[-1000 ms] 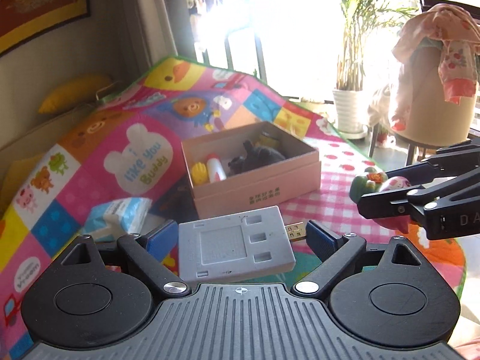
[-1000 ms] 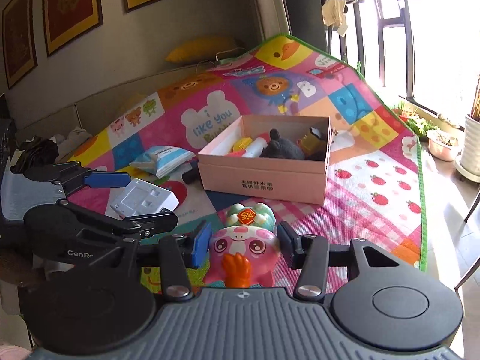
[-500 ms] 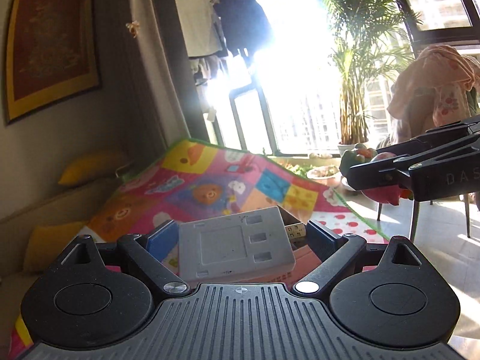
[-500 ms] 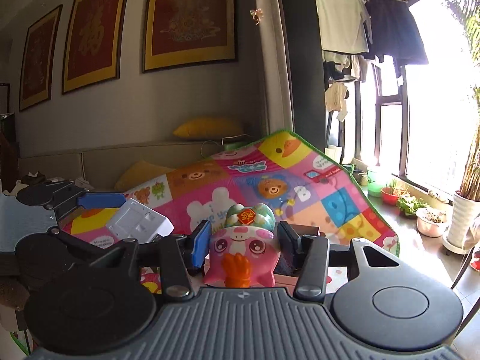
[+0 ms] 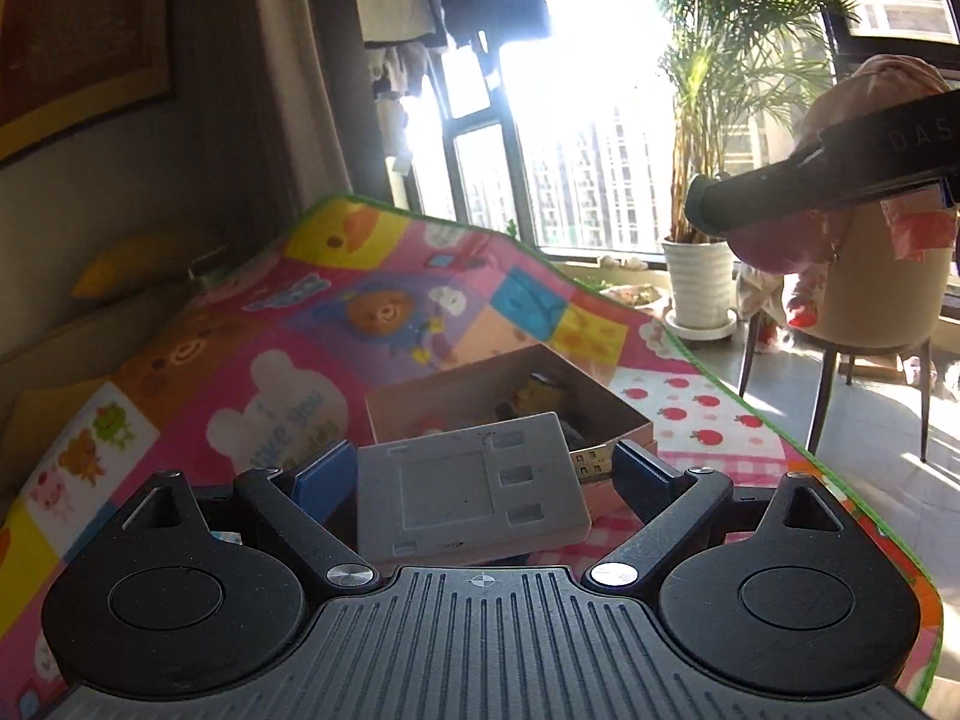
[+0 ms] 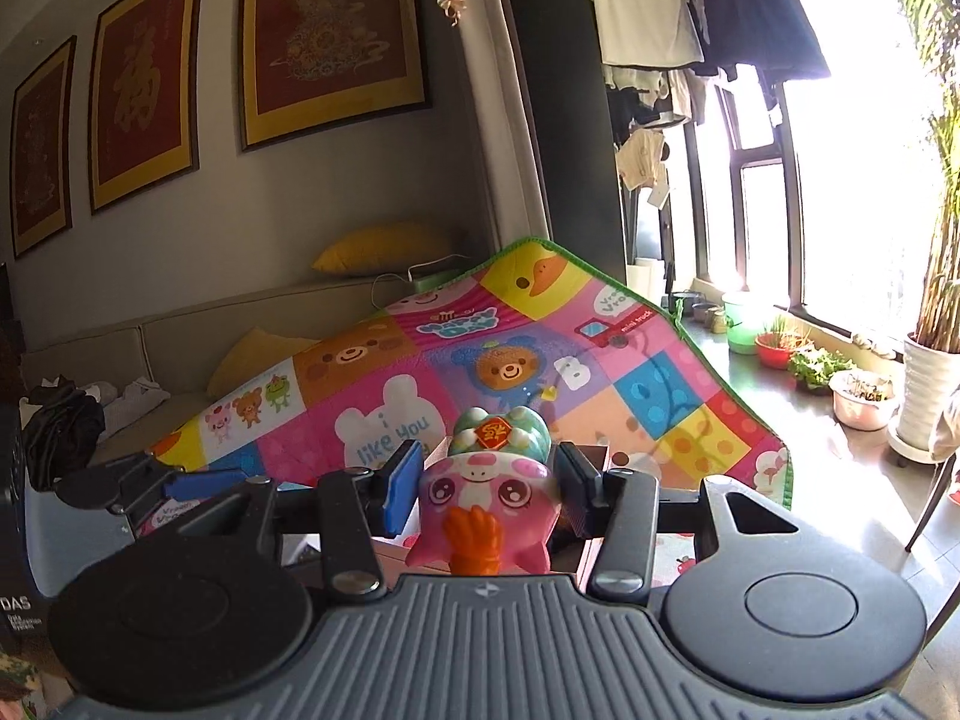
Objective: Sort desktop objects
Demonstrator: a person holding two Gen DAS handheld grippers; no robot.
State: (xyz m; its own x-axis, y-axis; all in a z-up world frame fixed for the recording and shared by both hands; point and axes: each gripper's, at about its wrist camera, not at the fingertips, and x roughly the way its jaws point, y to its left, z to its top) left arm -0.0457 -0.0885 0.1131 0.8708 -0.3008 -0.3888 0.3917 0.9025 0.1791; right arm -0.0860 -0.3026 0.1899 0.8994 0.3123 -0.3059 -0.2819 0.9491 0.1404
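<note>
Two grippers are each carrying one thing, and we are holding both up over the colourful cartoon play mat [image 5: 252,360]. Our left gripper [image 5: 480,474] is pinching a flat grey plastic block [image 5: 468,492] by its sides. Our right gripper [image 6: 486,480] is squeezing a pink squishy pig toy with a green hat [image 6: 489,498]. We are probably taking them to the open pink cardboard box [image 5: 624,420], which sits just beyond the block and already has small things inside. Only the left view is showing inside the box. Only the right view is showing the toy's face.
</note>
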